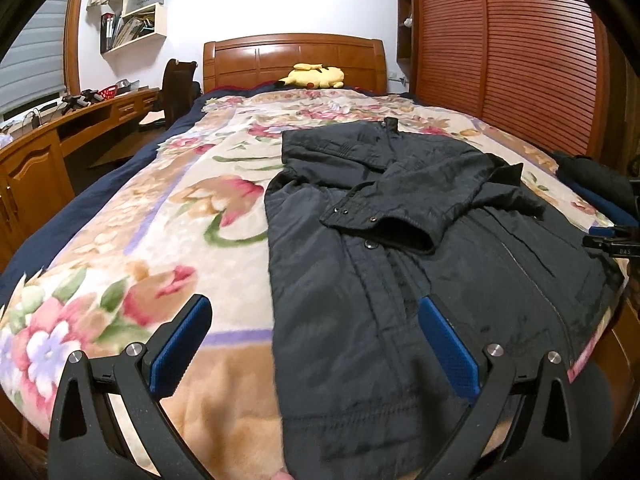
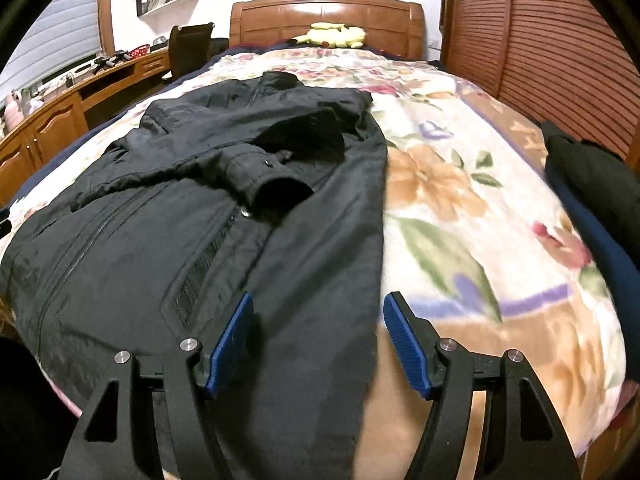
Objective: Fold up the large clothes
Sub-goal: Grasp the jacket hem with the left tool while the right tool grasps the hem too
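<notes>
Both jaws gape wide, nothing gripped: the left hand-held gripper hovers at the jacket's hem, the right hand-held gripper straddles its edge untouched. Only the right view catches the mesh pocket. The black jacket lies on the floral bed, sleeves crossed, plush beyond.

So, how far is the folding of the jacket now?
Done: the jacket lies flat on the bed, and both sleeves are folded across its front. In hand: nothing; the left hand-held gripper and right hand-held gripper are open above its lower part, each over a side edge, gripping no cloth. Left: probably folding the sides in and the hem up toward the collar.
</notes>
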Motion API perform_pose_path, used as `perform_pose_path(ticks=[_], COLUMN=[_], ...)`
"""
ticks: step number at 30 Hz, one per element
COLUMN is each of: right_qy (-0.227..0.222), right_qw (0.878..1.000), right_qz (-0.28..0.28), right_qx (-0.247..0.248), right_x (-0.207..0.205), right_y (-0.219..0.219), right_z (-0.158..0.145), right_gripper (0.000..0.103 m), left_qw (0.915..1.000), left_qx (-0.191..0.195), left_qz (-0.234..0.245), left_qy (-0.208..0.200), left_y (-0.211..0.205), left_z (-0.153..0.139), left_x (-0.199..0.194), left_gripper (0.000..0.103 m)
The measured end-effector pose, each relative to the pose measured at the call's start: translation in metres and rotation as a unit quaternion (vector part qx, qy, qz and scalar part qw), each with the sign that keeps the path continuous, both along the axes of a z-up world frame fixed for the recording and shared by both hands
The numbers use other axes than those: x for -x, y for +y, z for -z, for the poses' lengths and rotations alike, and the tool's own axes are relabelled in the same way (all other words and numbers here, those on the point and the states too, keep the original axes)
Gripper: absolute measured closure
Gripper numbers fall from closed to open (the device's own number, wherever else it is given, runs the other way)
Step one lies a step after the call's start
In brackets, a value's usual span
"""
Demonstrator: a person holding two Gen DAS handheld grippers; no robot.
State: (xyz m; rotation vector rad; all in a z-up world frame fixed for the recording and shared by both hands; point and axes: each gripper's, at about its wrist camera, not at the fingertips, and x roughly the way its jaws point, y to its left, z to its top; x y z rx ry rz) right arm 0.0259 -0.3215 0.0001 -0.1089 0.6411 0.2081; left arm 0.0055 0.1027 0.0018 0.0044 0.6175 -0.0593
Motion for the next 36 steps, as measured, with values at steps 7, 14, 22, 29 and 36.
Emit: perform_pose_path(ticks=[7,14,22,29,36], right_qy=[0.012,0.009,0.008,0.011,0.016], right_qw=[1.000,1.000,1.000,0.999,0.999], right_qz=[-0.017,-0.025,-0.029,-0.034,-0.039], right_qx=[0.011,0.017,0.005,0.004,-0.004], right_x=[0.007,0.026,0.036,0.044,0.047], right_y=[0.000,0.002,-0.005,-0.006,-0.009], right_z=[0.008,0.008,0.014,0.013,0.016], right_gripper=[0.033,0.033,0.033,0.033,0.033], left_qw=[0.9996,0.9987,0.9975,0.9974,0.9966], left_qx=[0.002,0.019,0.047,0.049,0.054], left_qz=[0.010,0.021,0.017,0.021,0.033], left_qy=[0.027,0.042,0.050,0.047,0.052], left_y=[0.014,0.016,0.020,0.017,0.014], left_z=[0.011,0.021,0.032,0.030,0.034], left_x=[0.007,0.019,0.027,0.032,0.038], left_gripper=[0.009,0.033,0.042,0.058,0.063])
